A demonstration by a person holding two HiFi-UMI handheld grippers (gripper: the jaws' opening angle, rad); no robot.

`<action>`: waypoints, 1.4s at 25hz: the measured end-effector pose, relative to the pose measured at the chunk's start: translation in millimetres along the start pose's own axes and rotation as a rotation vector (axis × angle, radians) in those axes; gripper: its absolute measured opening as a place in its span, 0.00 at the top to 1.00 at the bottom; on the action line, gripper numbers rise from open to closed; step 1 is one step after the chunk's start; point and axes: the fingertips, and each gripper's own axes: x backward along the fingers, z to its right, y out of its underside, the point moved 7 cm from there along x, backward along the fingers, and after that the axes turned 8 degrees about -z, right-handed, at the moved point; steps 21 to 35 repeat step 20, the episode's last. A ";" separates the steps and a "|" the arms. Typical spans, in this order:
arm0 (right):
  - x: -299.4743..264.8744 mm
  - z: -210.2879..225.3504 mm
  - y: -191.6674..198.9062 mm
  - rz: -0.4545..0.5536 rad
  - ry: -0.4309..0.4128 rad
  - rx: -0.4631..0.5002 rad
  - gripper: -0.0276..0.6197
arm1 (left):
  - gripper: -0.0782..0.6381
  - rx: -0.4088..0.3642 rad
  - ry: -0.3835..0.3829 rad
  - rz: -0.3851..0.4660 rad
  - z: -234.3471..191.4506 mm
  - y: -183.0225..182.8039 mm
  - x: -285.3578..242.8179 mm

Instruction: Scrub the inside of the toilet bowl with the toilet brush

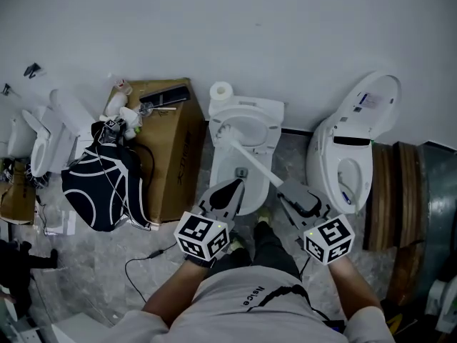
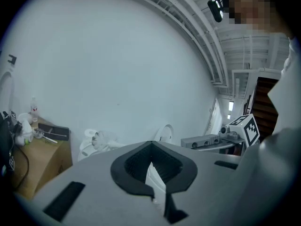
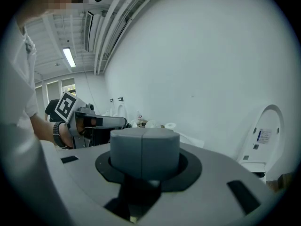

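A white toilet (image 1: 265, 128) stands against the wall at the centre of the head view. The toilet brush (image 1: 251, 158) has a long white handle that slants from my right gripper (image 1: 287, 190) up-left to its head (image 1: 221, 130) at the back of the bowl. My right gripper is shut on the grey handle end (image 3: 144, 150). My left gripper (image 1: 235, 185) hovers over the bowl's front rim, shut with nothing in it. In the left gripper view, the brush head (image 2: 100, 138) shows beyond the closed left gripper (image 2: 151, 173).
A cardboard box (image 1: 176, 151) with clutter on top and a black bag (image 1: 98, 186) stand left of the toilet. A second toilet (image 1: 348, 157) with its lid raised is at the right. A paper roll (image 1: 222, 90) sits on the tank. A cable (image 1: 141, 260) lies on the floor.
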 end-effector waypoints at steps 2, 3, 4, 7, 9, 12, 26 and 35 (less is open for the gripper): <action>2.8 -2.5 -3.5 0.012 0.001 0.001 0.72 | 0.88 -0.016 0.003 0.011 3.2 -5.0 2.8; 3.9 -3.8 -4.9 0.017 0.003 0.002 0.72 | 0.88 -0.022 0.005 0.016 4.7 -6.7 4.2; 4.8 -5.1 -6.1 0.021 0.005 0.003 0.72 | 0.88 -0.026 0.006 0.021 5.8 -8.1 5.6; 5.4 -8.1 -10.3 0.036 0.010 0.008 0.72 | 0.88 -0.035 0.005 0.029 6.8 -10.1 8.4; 4.4 -10.1 -11.6 0.039 0.012 0.013 0.72 | 0.88 -0.038 0.004 0.030 6.2 -9.6 8.9; 3.5 -11.5 -11.6 0.031 0.016 0.019 0.72 | 0.88 -0.034 0.006 0.027 6.3 -8.4 8.1; -0.7 -13.4 -12.0 0.024 0.019 0.023 0.72 | 0.88 -0.039 0.002 0.032 2.6 -9.3 8.6; -0.7 -13.4 -12.0 0.024 0.019 0.023 0.72 | 0.88 -0.039 0.002 0.032 2.6 -9.3 8.6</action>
